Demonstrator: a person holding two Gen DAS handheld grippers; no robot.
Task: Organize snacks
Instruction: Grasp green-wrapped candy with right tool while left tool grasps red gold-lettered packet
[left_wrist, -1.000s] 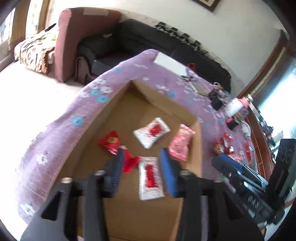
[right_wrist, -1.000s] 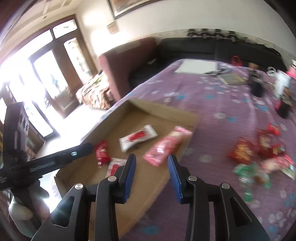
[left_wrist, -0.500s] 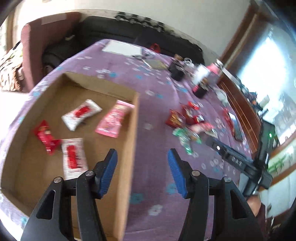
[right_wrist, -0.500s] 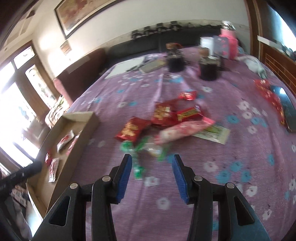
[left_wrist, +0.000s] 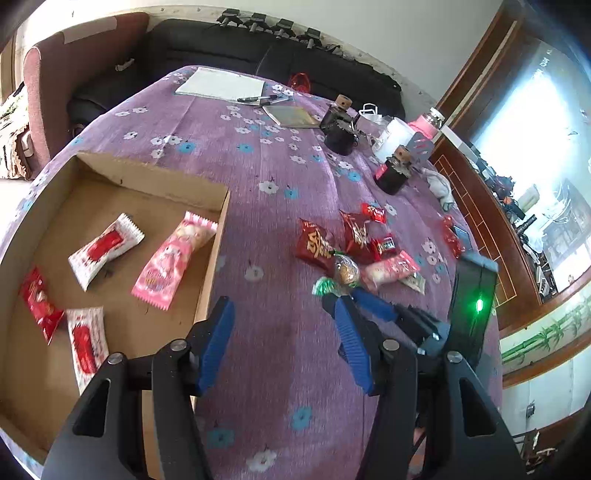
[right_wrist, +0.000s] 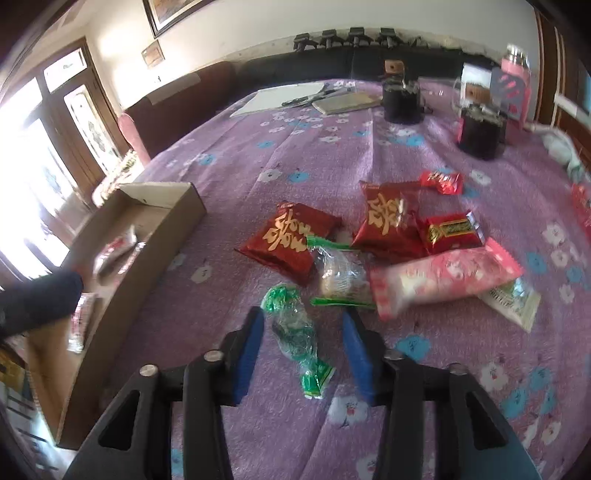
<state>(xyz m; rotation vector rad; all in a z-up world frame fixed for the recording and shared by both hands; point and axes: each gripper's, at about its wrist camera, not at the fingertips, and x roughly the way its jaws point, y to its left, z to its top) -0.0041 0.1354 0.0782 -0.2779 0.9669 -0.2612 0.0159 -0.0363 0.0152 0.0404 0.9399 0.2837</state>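
Note:
An open cardboard box (left_wrist: 218, 236) sits at the table's left and holds several snacks, among them a pink packet (left_wrist: 173, 262) and a white-and-red one (left_wrist: 105, 251). My left gripper (left_wrist: 281, 310) is open and empty over the purple cloth just right of the box wall. Loose snacks lie in a pile: red packets (right_wrist: 291, 236), a long pink packet (right_wrist: 443, 277) and a clear-wrapped cake (right_wrist: 340, 277). My right gripper (right_wrist: 303, 317) is low over a green-wrapped candy (right_wrist: 295, 332). The candy lies between the closing jaws, and the pads are still apart from it.
Two dark jars (left_wrist: 340, 136) (left_wrist: 393, 177), a white cup (left_wrist: 391, 136), a pink bottle (right_wrist: 515, 85), a notebook (left_wrist: 291, 116) and white paper (left_wrist: 221, 85) with pens stand at the far end. A black sofa (left_wrist: 221, 40) lies beyond. The table's wooden edge (left_wrist: 476, 218) runs along the right.
Both grippers left the box and swung right. The left now hangs over bare cloth beside it; the right dropped onto the snack pile, straddling the green candy with narrower jaws.

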